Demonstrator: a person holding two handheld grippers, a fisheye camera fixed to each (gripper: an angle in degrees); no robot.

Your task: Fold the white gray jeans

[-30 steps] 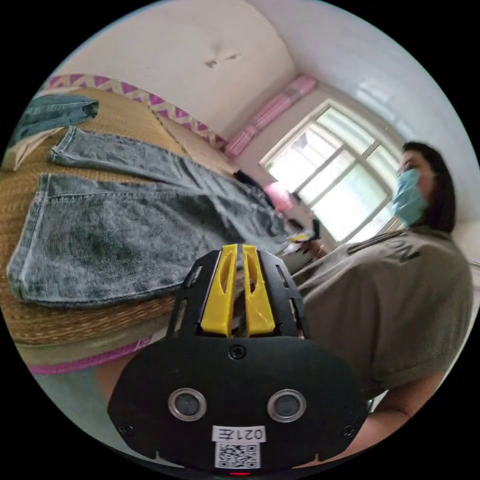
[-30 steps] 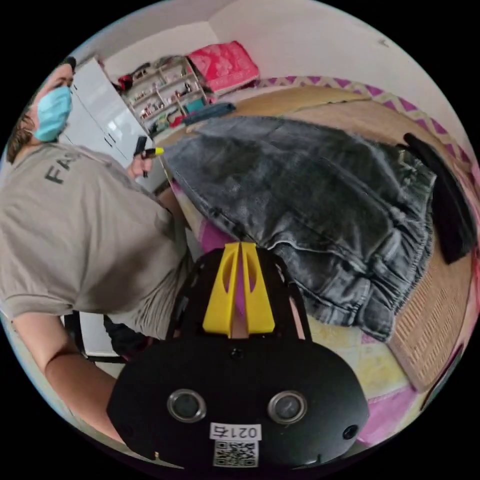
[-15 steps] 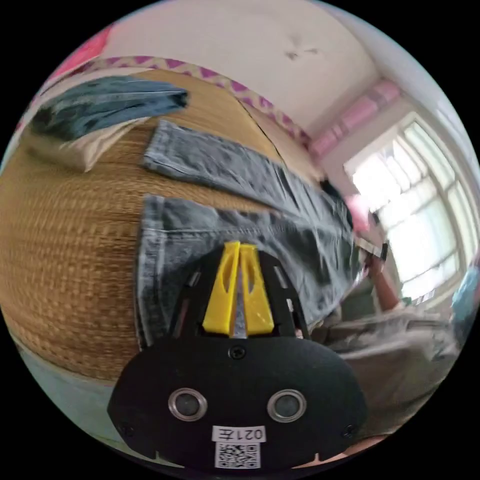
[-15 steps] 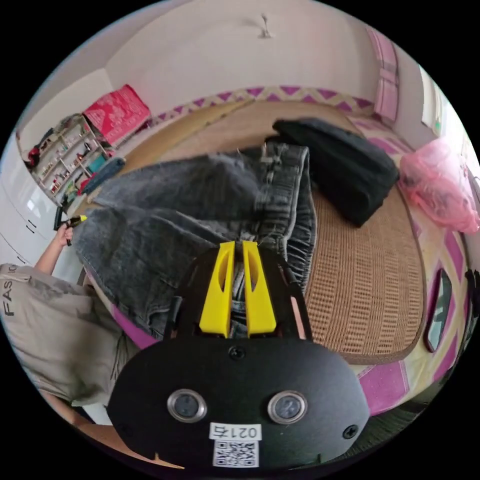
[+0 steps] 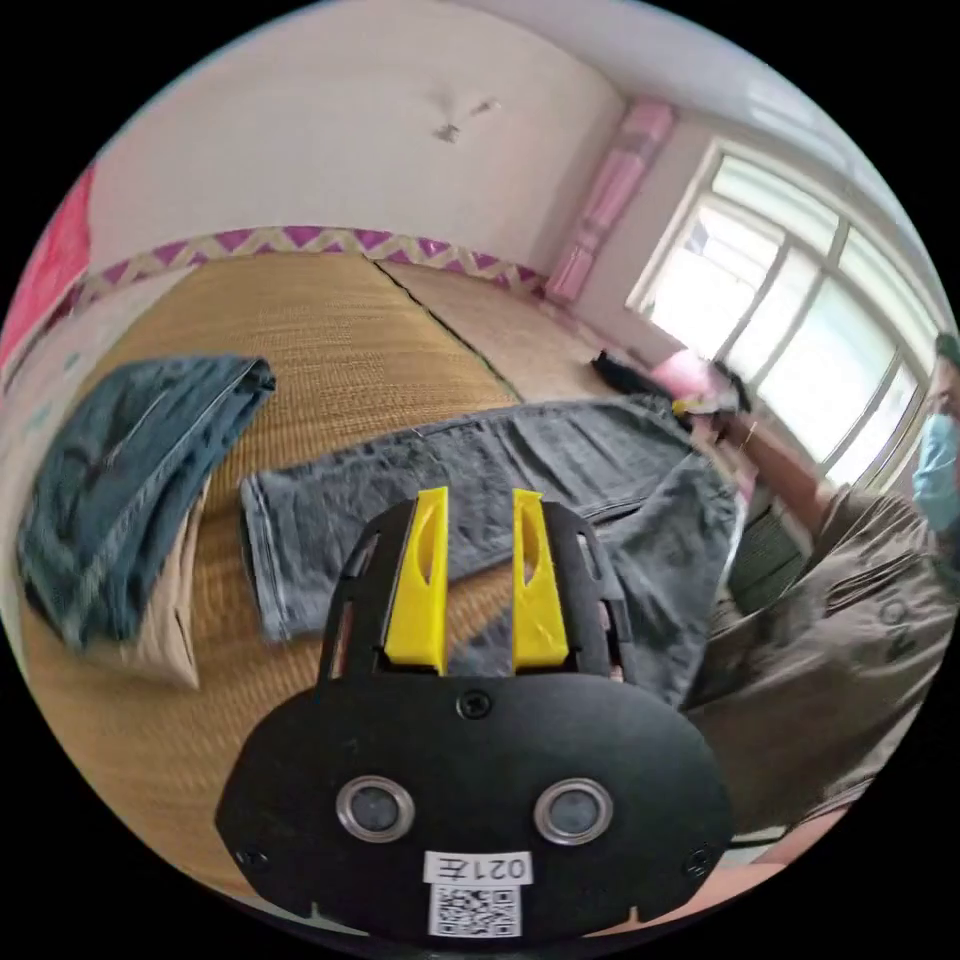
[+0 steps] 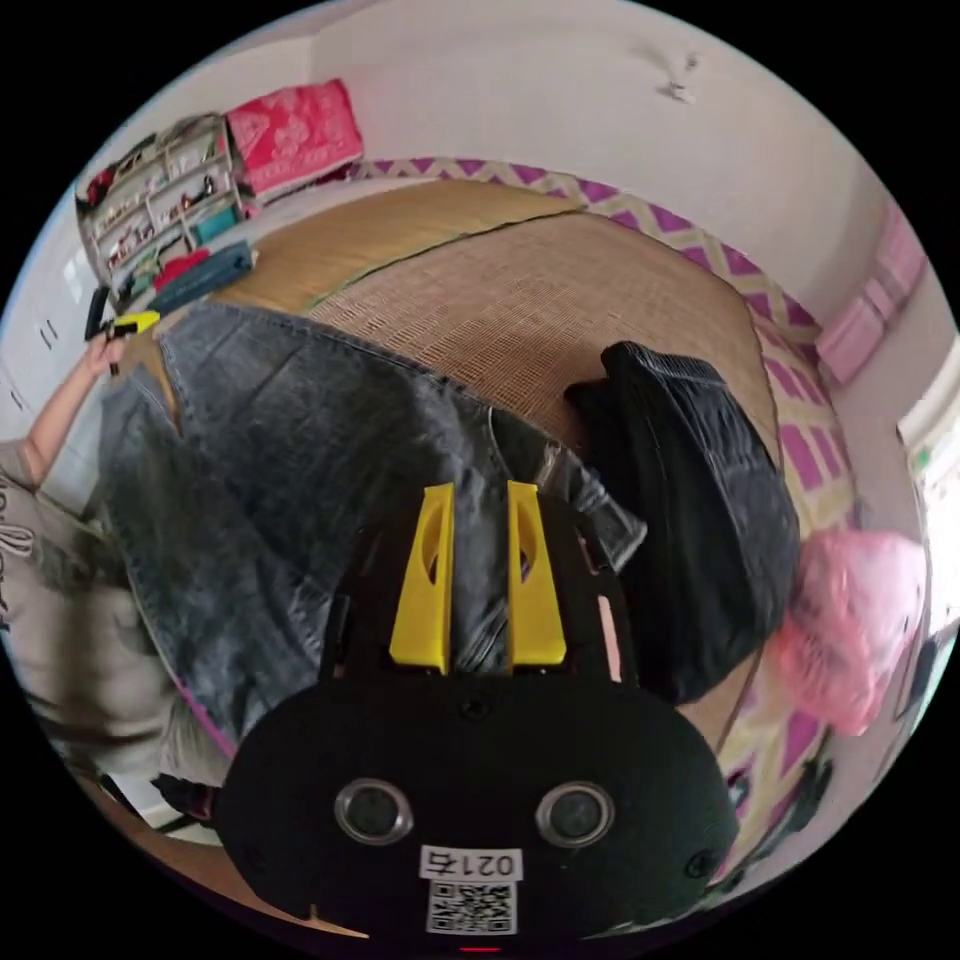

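Jeans (image 5: 560, 470) lie spread flat on the woven mat (image 5: 330, 330), legs splayed apart, nothing folded yet. In the left gripper view the near leg's hem end sits just beyond and left of the left gripper (image 5: 478, 580) fingers; the other leg runs under and to the right of them. In the right gripper view the waistband (image 6: 575, 490) sits just past the right gripper (image 6: 478, 575) fingertips, slightly right.

Both sets of fingers are spread, a clear gap between the yellow pads, gripping nothing.

Handling, my read: denim is soft and limp but fairly heavy, so it will sag and drag on the mat weave rather than slide. Not fragile, not slippery. Single-layer pinches mid-panel will just tent the fabric.

Grab points: stitched edges. Left takes the hem (image 5: 262, 560) of the near leg, right takes the waistband at the side seam. Thick seams give the fingers something to bite.

Watch: folded black garment (image 6: 690, 540) lies just right of the right fingers, close beside the waistband; folded blue jeans (image 5: 120, 480) well left of the left fingers.
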